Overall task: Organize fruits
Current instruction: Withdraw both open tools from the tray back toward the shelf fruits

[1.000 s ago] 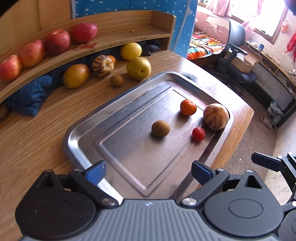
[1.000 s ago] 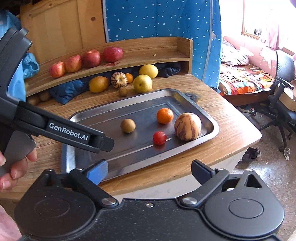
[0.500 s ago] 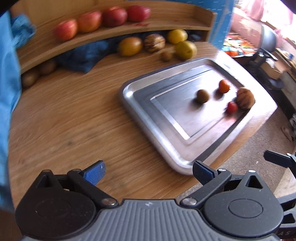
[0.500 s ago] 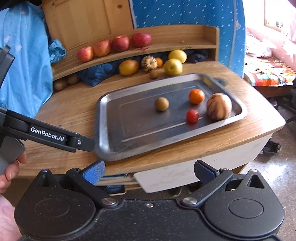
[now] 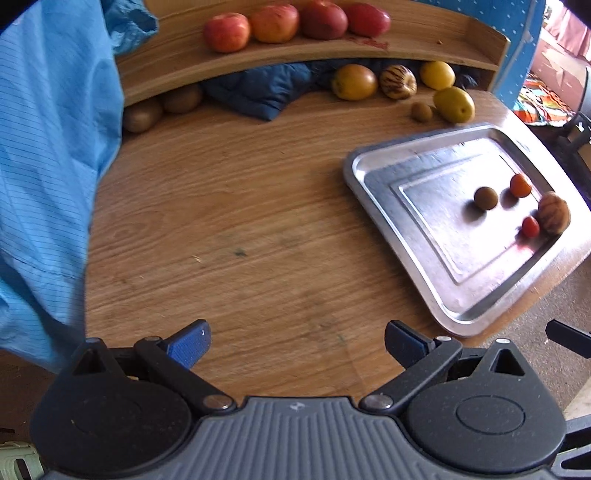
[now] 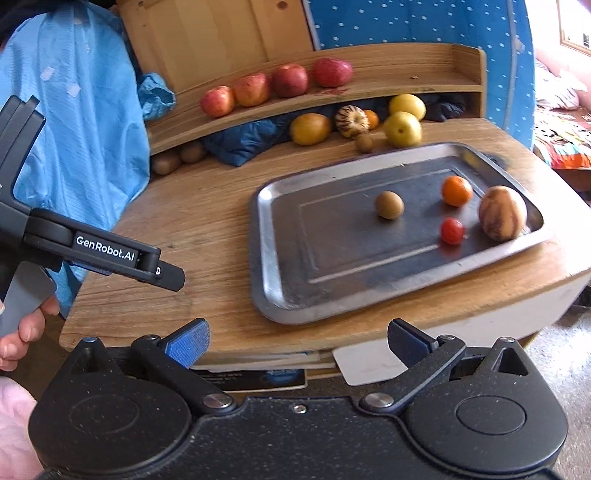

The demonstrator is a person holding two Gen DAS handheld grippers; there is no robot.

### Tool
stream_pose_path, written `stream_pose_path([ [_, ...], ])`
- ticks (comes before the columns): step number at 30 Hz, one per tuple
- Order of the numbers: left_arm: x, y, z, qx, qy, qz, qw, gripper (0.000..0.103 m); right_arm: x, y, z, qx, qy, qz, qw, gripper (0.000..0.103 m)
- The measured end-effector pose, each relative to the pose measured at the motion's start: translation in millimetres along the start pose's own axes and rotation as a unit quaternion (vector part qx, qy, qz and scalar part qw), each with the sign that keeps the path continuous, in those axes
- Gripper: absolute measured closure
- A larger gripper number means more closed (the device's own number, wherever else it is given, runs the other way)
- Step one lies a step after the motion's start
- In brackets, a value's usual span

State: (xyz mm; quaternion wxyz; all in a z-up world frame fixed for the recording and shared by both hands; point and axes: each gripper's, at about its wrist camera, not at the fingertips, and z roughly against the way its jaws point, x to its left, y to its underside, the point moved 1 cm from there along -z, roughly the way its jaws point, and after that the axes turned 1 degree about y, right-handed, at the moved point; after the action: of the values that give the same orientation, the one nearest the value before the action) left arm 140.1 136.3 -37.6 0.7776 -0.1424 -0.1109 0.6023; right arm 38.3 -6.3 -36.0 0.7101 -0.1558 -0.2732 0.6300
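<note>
A steel tray (image 6: 288,280) (image 5: 373,173) lies on the wooden table and holds a kiwi (image 6: 389,205) (image 5: 485,198), an orange (image 6: 457,190) (image 5: 520,185), a small tomato (image 6: 452,231) (image 5: 530,226) and a striped melon (image 6: 502,213) (image 5: 553,213). Behind the tray lie a mango (image 6: 310,129), a second striped melon (image 6: 352,121), a kiwi (image 6: 364,143) and two yellow fruits (image 6: 402,129). Several red apples (image 6: 255,89) (image 5: 273,23) line the shelf. My left gripper (image 5: 297,341) is open above bare table, left of the tray. My right gripper (image 6: 298,343) is open off the table's front edge.
A blue sleeve (image 5: 48,147) hangs along the left. A dark blue cloth (image 6: 243,142) and brown kiwis (image 6: 166,161) sit under the shelf. The left gripper's body (image 6: 107,251) and a hand (image 6: 22,332) show at left. A bed lies beyond the table at right.
Both grippers have pulled back and shifted left, so the tray now sits further right in both views. Both stayed open. The fruits have not moved.
</note>
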Motion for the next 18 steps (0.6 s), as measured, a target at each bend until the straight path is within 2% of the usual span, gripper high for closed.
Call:
stream_pose_path([
  [10,17.9,-27.9,-8.2,-0.007,-0.004,0.014,0.9999,0.001,1.2,-31.5,-17.2,-0.026,-0.002,0.010,1.000,0.001],
  [18,19.6,-71.4,-27.3,-0.015,0.008,0.006,0.9998,0.001,-16.6,-62.8,-30.2,-0.052,0.041,0.004,0.998,0.001],
])
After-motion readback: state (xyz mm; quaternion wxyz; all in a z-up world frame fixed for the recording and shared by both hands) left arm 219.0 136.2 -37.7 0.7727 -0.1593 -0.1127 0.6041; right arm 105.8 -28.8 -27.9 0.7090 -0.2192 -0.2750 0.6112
